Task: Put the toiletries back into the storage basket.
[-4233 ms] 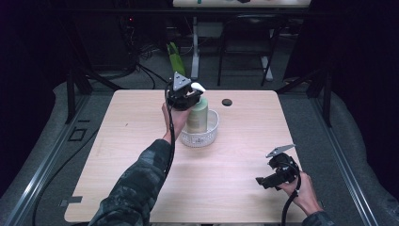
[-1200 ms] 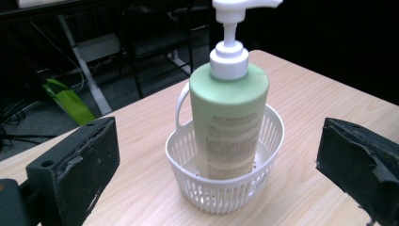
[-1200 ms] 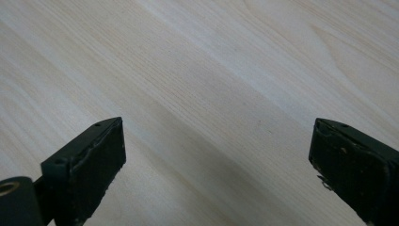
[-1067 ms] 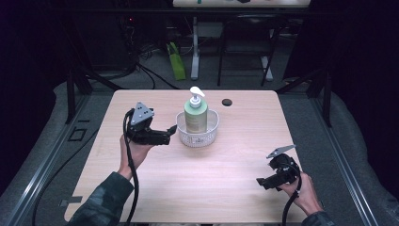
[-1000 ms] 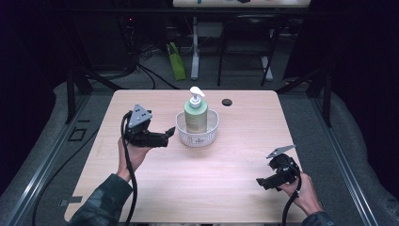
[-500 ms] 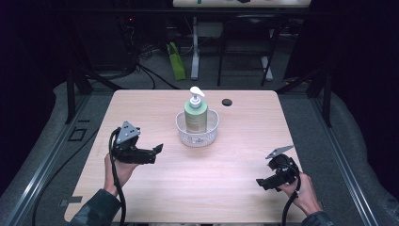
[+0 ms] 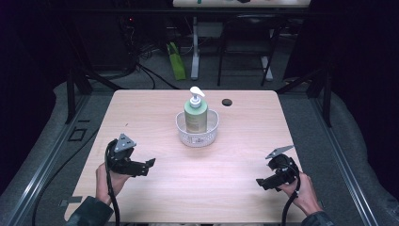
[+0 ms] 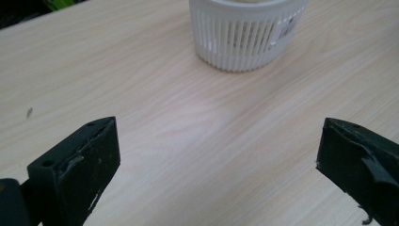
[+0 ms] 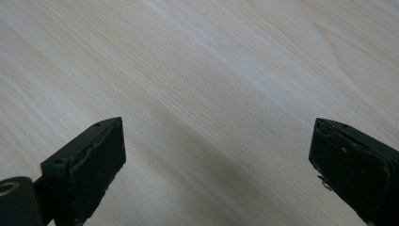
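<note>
One pale wood-grain table [image 7: 235, 155] with rounded corners stands on grey carpet in a dark room, with black frame legs and cables behind it and a green object [image 7: 177, 67] leaning on the floor beyond the far edge. Near the table's middle sits a round white slatted plastic basket [image 7: 198, 134], and upright inside it a sage-green pump bottle with a white dispenser head [image 7: 195, 113]. A small black disc [image 7: 227, 101] lies near the far edge. The left gripper [image 7: 143, 165], near the front left edge and well apart from the basket, has its jaws spread wide around nothing. The right gripper [image 7: 262, 182], near the front right corner, is likewise released and empty over bare wood.
</note>
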Available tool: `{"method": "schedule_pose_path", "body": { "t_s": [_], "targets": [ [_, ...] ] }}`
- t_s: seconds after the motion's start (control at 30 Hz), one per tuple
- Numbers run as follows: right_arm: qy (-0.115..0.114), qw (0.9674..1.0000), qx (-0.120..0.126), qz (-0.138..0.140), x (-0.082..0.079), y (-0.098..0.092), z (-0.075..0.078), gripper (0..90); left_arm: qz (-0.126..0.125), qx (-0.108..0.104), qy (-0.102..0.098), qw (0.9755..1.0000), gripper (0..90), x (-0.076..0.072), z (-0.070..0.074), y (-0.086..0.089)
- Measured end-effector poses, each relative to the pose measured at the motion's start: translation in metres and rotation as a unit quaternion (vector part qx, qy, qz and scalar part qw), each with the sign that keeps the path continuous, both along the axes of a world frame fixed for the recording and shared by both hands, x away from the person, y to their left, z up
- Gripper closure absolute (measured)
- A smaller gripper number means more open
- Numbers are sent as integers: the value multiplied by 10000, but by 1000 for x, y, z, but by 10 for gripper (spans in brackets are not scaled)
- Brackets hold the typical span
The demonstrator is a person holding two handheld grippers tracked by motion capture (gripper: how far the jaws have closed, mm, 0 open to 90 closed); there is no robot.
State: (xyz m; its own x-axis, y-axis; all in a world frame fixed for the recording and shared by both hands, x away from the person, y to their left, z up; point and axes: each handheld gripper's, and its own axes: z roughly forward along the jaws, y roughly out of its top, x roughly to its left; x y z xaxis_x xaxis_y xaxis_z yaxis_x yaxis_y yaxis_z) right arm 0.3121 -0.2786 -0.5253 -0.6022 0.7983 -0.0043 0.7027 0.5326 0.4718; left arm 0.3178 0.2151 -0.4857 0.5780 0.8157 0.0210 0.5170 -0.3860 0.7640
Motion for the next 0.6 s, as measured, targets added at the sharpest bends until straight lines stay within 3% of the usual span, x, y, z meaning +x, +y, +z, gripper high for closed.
{"method": "schedule_pose_path", "body": {
  "t_s": [0.03, 0.13, 0.23, 0.37, 0.53, 0.6],
  "targets": [
    [12, 10000, 0, -8, 0, 0, 0, 39, -29, -72, 137, 9999, 0, 0, -4, 2],
    [-1, 10000, -18, 22, 0, 1, 0, 39, -41, -54, 184, 9998, 0, 2, -5, 4],
    [12, 10000, -27, 13, 0, 1, 0, 39, 49, -243, 245, 9994, 0, 6, -8, 8],
    [2, 10000, -29, 38, 1, 1, -1, 38, 76, -183, 346, 9992, 0, 12, -12, 11],
    [-8, 10000, -73, 46, 1, 0, -1, 38, 98, -181, 342, 9992, 0, 14, -14, 12],
    [-40, 10000, -55, 45, 1, -1, 0, 37, 143, -176, 238, 9995, 0, 13, -13, 14]
  ]
}}
